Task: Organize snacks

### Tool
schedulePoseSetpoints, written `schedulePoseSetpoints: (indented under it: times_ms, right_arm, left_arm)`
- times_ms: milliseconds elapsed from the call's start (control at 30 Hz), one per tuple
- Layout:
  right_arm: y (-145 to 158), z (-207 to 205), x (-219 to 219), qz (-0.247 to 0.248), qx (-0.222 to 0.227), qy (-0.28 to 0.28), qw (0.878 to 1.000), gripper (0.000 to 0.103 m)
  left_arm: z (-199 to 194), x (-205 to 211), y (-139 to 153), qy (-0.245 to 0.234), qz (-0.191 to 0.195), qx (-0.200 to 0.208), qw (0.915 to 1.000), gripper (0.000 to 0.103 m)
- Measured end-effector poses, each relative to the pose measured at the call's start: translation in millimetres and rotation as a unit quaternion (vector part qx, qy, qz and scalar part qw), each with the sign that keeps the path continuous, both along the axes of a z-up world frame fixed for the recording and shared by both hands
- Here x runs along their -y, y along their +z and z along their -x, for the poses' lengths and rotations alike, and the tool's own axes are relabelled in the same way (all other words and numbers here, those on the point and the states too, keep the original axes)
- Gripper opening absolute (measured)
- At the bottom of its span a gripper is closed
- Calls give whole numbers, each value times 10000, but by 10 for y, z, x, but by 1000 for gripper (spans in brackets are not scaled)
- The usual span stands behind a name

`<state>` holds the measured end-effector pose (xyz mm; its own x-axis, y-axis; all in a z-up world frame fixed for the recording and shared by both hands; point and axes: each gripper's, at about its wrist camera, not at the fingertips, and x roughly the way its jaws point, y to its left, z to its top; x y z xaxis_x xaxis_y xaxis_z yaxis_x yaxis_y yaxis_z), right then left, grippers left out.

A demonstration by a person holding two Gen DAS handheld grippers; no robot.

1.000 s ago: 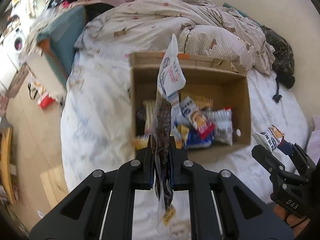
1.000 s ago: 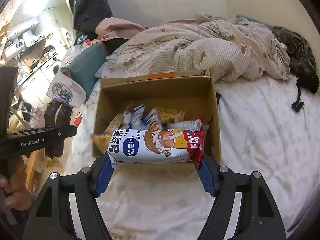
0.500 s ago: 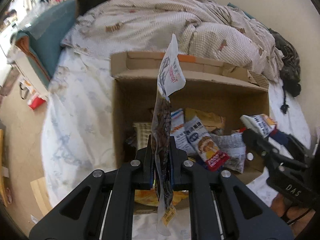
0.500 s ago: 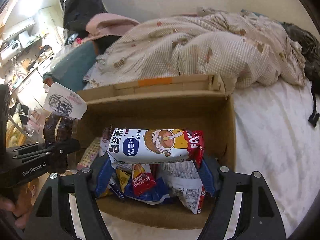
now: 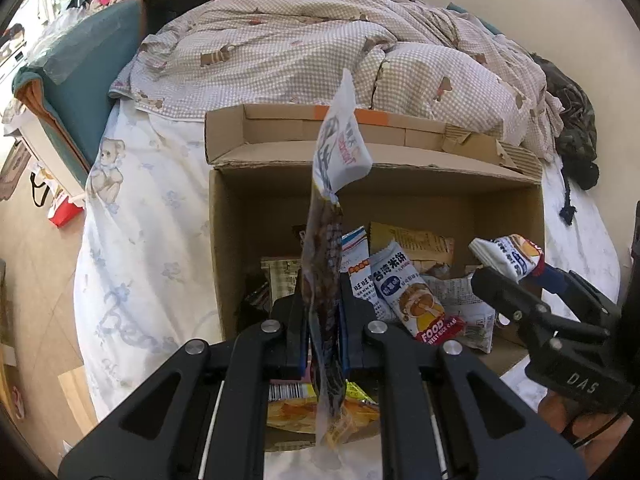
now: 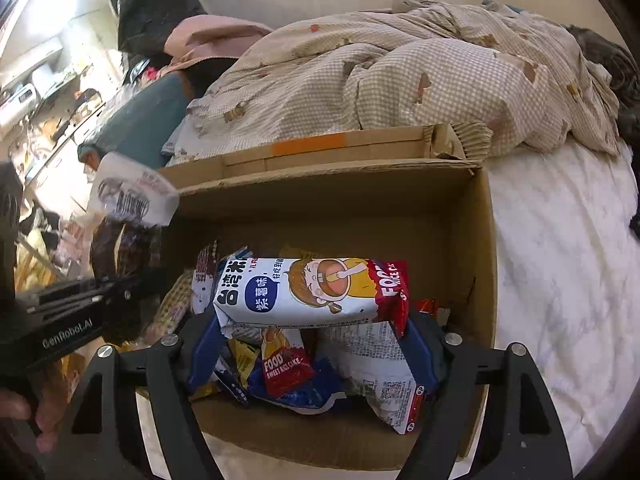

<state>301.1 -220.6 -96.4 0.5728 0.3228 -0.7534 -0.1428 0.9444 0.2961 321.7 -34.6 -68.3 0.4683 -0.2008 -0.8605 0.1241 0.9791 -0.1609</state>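
An open cardboard box (image 5: 508,208) (image 6: 472,240) stands on the bed and holds several snack packets (image 5: 412,300) (image 6: 288,364). My left gripper (image 5: 324,320) is shut on a thin dark snack bag with a white top (image 5: 324,256), held upright over the box's near left part; it also shows in the right wrist view (image 6: 124,220). My right gripper (image 6: 312,332) is shut on a white, yellow and red rice cake packet (image 6: 312,292), held crosswise over the box; the packet also shows in the left wrist view (image 5: 508,256).
A crumpled checked quilt (image 5: 320,52) lies behind the box. White bedsheet (image 5: 140,240) (image 6: 560,260) surrounds it. A teal cushion (image 5: 88,68) lies at the bed's left edge, with wooden floor (image 5: 32,264) and a red item (image 5: 64,212) below.
Both grippers have moved forward with their packets, from in front of the box to over its inside. The box now looms larger in both views.
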Motion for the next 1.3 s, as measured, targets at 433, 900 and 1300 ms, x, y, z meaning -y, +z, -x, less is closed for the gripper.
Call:
schedulePoseSetpoints:
  times_ms: [433,900,1300]
  right_arm:
    - [165,24,84,-449,253,-31,9987,103]
    - [504,516,547,-856,409,-698,9930,103]
    - [709,1565,148,-157,975,-348,9945,103]
  left_arm:
    - [180,-8,281,41,-103,689,9976,84]
    - [873,-407,682,682,-290,1098,9912,84]
    - [1614,-607,634,992,-190,1092,9889,93]
